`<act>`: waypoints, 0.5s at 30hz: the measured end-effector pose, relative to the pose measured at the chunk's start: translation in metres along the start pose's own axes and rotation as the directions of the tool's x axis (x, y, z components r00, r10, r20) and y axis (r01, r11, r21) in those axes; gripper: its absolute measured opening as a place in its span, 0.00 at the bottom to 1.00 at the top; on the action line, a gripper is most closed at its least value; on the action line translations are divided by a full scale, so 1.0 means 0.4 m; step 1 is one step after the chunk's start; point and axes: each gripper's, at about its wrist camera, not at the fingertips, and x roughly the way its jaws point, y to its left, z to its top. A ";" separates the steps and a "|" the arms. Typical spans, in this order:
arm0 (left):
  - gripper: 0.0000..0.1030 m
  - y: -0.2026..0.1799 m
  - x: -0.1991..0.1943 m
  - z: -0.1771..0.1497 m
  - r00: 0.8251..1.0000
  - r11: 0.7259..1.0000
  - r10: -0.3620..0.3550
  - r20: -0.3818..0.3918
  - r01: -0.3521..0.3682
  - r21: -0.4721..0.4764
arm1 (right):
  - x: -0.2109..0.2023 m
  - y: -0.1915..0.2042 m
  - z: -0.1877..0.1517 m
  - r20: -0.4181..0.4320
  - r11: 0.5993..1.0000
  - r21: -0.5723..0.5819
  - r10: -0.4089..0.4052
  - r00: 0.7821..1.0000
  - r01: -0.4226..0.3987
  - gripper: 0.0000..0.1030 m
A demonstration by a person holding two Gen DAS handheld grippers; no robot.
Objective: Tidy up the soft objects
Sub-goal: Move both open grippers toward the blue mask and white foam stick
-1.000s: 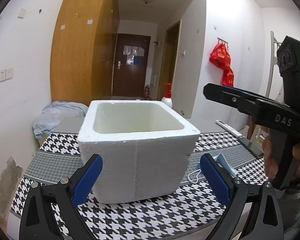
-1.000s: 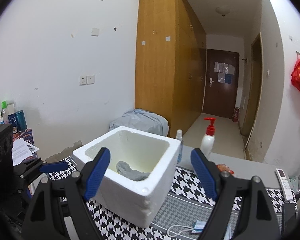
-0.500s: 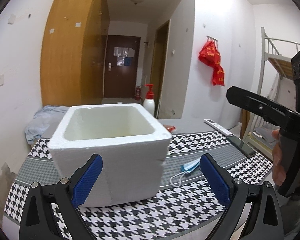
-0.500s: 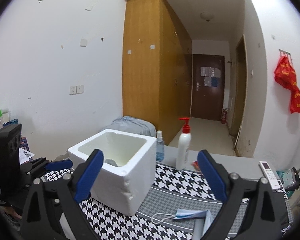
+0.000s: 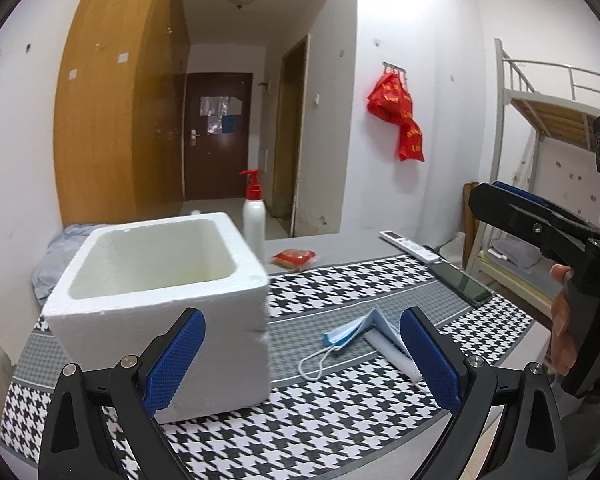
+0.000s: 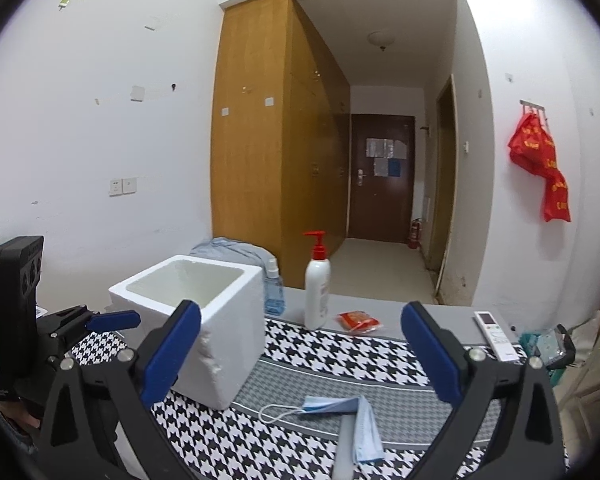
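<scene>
A white foam box [image 5: 160,292] stands on the houndstooth cloth at the left; it also shows in the right wrist view [image 6: 192,320]. Its inside is not visible now. A blue face mask [image 5: 352,332] with white ear loops lies on the cloth right of the box, draped over a white foam piece [image 5: 392,354]; the mask also shows in the right wrist view [image 6: 340,412]. My left gripper [image 5: 302,364] is open and empty, near the box's front corner. My right gripper [image 6: 300,356] is open and empty, above the table in front of the mask.
A white pump bottle [image 6: 317,284], a small blue bottle [image 6: 273,288] and a red packet [image 6: 358,320] stand behind the box. A remote [image 6: 496,334] and a phone [image 5: 460,282] lie at the right. A grey-blue cloth bundle [image 6: 232,250] lies behind the box.
Both grippers have pulled back and swung right, away from the box. The mask has come into fuller view. The grey cloth seen inside the box earlier is out of sight.
</scene>
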 end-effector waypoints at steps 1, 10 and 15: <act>0.96 -0.007 0.002 0.002 1.000 1.000 -0.005 -0.001 0.005 0.003 | -0.005 -0.006 -0.002 0.000 1.000 0.004 -0.003 1.000 0.003 0.99; 0.96 -0.055 0.019 0.008 0.999 0.999 -0.033 -0.009 0.034 0.026 | -0.037 -0.051 -0.021 -0.002 0.998 0.030 -0.052 0.999 0.052 0.99; 0.96 -0.081 0.036 0.007 0.999 0.999 -0.045 -0.017 0.046 0.029 | -0.050 -0.079 -0.032 -0.010 0.996 0.050 -0.077 0.997 0.077 0.99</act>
